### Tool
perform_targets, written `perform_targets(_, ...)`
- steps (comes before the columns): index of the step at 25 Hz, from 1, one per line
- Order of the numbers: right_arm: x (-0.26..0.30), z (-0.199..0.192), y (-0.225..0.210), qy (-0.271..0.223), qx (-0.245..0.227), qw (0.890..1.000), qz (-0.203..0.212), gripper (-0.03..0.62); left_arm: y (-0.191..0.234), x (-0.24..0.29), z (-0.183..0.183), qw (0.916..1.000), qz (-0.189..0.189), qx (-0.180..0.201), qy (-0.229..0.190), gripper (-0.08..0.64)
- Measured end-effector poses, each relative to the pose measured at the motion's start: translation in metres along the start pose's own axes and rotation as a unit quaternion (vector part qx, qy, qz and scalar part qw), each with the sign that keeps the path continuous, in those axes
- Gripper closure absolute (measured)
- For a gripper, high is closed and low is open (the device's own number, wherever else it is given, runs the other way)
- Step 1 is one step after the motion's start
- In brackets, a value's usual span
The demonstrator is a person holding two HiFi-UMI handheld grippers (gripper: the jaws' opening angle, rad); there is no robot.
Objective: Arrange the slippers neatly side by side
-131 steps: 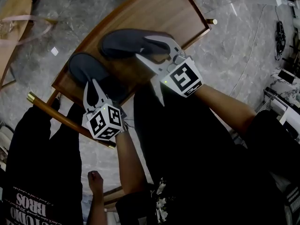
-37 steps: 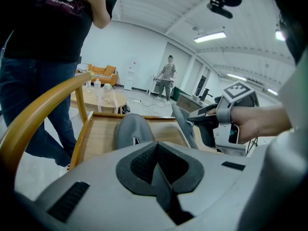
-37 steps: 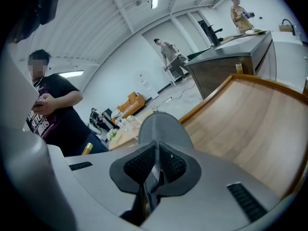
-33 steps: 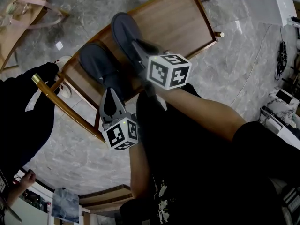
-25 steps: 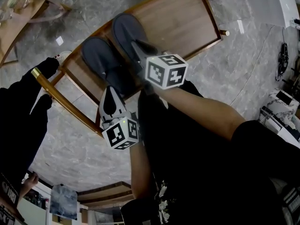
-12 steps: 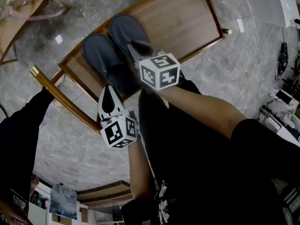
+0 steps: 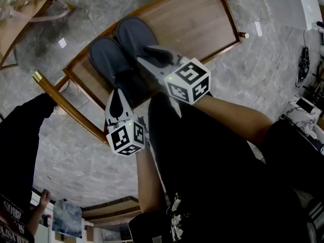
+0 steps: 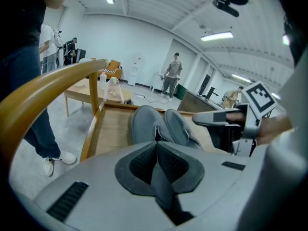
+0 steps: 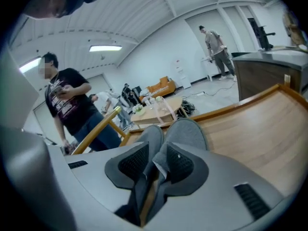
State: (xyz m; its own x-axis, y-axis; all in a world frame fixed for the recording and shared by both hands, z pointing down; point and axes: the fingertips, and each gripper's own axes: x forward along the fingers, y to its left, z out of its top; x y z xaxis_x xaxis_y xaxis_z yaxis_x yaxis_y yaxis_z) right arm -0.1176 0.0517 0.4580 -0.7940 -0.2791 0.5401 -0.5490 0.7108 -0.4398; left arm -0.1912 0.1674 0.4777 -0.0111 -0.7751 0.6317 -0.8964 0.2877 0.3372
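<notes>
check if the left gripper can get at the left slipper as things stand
Probably yes: the left gripper sits just behind the left slipper with nothing between them, though its jaws are shut and would have to open first.

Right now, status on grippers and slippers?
Left gripper shut. Right gripper jaws just opening, right slipper heel between. Left slipper alongside on bench. Nothing blocking.

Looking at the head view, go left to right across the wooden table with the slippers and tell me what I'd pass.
brass rail tip → left slipper → right slipper → bare tabletop → brass knob by the table's right corner
</notes>
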Motion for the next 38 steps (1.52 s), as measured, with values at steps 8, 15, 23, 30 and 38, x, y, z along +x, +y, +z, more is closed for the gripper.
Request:
perform_targets(8, -0.024, -0.085, -0.025, 0.163, -0.111, 0.98, 0.039, 0.591, -0.004, 0.007, -0.037, 0.9981, -0.01, 0.002, 0.061, 0.557)
perform_targets(15, -0.013, -0.108, -0.012, 0.2, -0.096, 0.974, 0.044, 0.592, -0.011, 0.019, -0.06, 0.9934, -0.024, -0.01, 0.112, 0.557)
perform_targets(23, -0.019, -0.088, -0.005, 0.175, -0.103, 0.977, 0.057, 0.591, -0.02, 0.01, -0.043, 0.9956, -0.028, -0.012, 0.088, 0.557)
perform_targets(30, -0.005, -0.043, -0.033, 0.13, -0.226, 0.965, 0.016, 0.589, 0.01, 0.027, -0.026, 0.9953, -0.021, -0.002, 0.095, 0.551)
perform_targets(38, 0.013, -0.058, -0.04, 0.172, -0.225, 0.959, 0.013, 0.591, 0.009, 0.044, -0.036, 0.9905, -0.028, -0.018, 0.134, 0.543)
